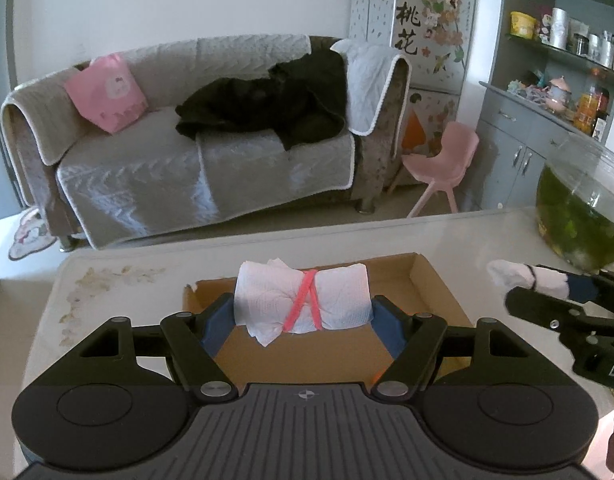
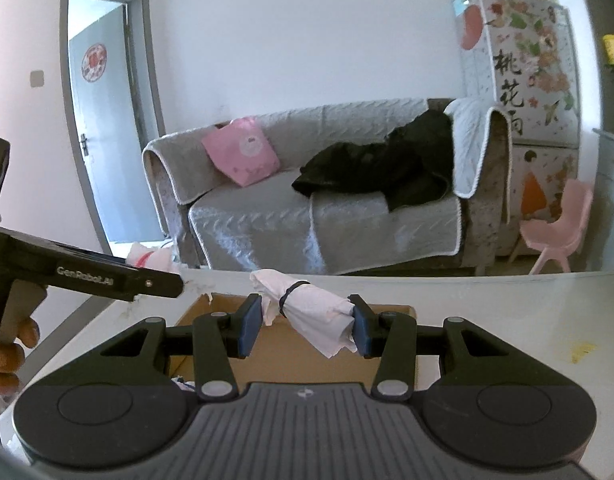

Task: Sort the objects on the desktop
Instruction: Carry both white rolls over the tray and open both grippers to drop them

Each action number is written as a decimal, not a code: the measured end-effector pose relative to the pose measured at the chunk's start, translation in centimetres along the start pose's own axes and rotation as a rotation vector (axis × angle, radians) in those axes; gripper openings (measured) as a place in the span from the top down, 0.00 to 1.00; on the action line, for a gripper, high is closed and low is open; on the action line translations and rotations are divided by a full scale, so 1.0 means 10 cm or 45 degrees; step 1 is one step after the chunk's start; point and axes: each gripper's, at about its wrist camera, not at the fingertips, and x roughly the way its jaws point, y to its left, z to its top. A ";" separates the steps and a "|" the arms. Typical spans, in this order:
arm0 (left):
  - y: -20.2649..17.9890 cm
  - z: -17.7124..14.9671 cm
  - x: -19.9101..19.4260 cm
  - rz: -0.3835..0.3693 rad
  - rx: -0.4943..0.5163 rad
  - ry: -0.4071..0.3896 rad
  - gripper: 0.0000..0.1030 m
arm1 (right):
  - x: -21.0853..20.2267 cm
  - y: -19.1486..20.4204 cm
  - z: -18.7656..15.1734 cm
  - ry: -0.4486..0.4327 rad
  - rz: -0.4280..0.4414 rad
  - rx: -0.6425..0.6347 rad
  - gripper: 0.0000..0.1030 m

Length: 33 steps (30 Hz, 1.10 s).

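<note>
While left jaws clamp pink-banded tissue bundle (image 1: 303, 306) | right jaws clamp black-banded tissue bundle (image 2: 315, 312) | "GenRobot.AI"

Two black hand-held grippers, left (image 1: 303, 316) and right (image 2: 307, 330), show blue pads, silver screws and ribbed grey housings.

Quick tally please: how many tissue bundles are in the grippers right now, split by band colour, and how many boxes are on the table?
Pink-banded tissue bundle, in left gripper: 1
Black-banded tissue bundle, in right gripper: 1
Cardboard box: 1
Total: 3
</note>
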 end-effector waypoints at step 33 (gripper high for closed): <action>0.06 -0.41 1.04 -0.003 0.097 0.142 0.24 | 0.74 -0.33 -0.06 0.272 0.077 0.040 0.58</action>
